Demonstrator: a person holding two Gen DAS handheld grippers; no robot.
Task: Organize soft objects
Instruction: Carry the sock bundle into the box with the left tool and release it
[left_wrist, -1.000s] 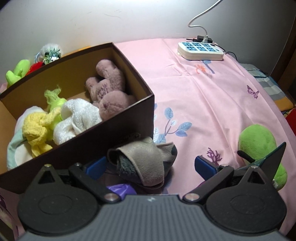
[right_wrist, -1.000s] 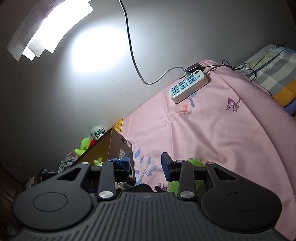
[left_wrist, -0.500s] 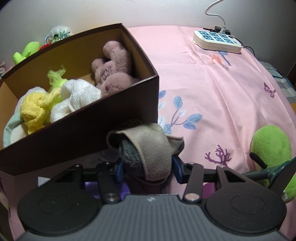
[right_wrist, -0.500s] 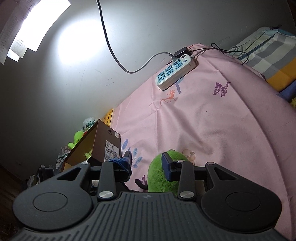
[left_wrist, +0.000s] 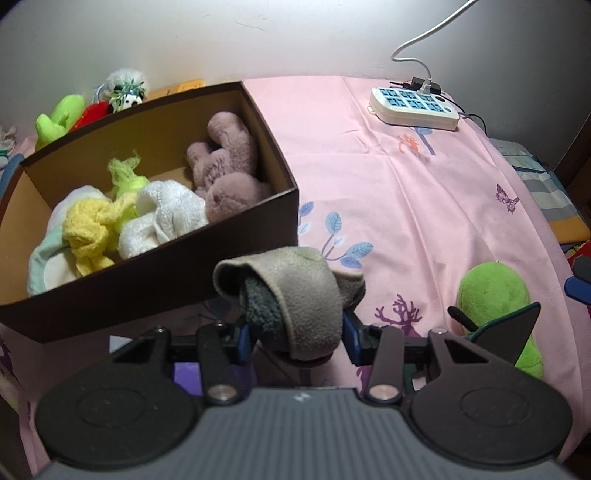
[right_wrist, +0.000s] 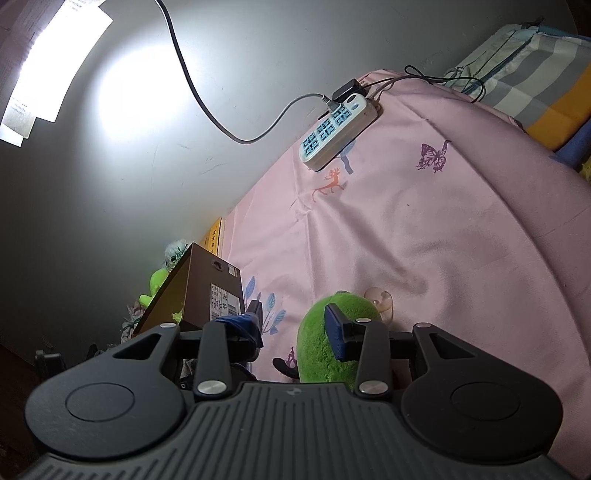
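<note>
My left gripper (left_wrist: 297, 341) is shut on a grey-brown folded soft cloth (left_wrist: 295, 291) and holds it just in front of the dark brown box (left_wrist: 155, 280). The box holds a mauve plush (left_wrist: 229, 173), white (left_wrist: 166, 210) and yellow (left_wrist: 88, 229) soft pieces. A green plush (left_wrist: 495, 295) lies on the pink sheet at the right. In the right wrist view my right gripper (right_wrist: 295, 328) is open, its right finger over the green plush (right_wrist: 325, 343), the box (right_wrist: 207, 291) to the left.
A white power strip (left_wrist: 413, 107) with cables lies at the back of the pink sheet (left_wrist: 388, 192). Small toys (left_wrist: 92, 107) stand behind the box by the wall. Striped bedding (right_wrist: 524, 85) lies at the right edge.
My left gripper closed on the cloth and lifted it toward the box. My right gripper moved down over the green plush and opened wider.
</note>
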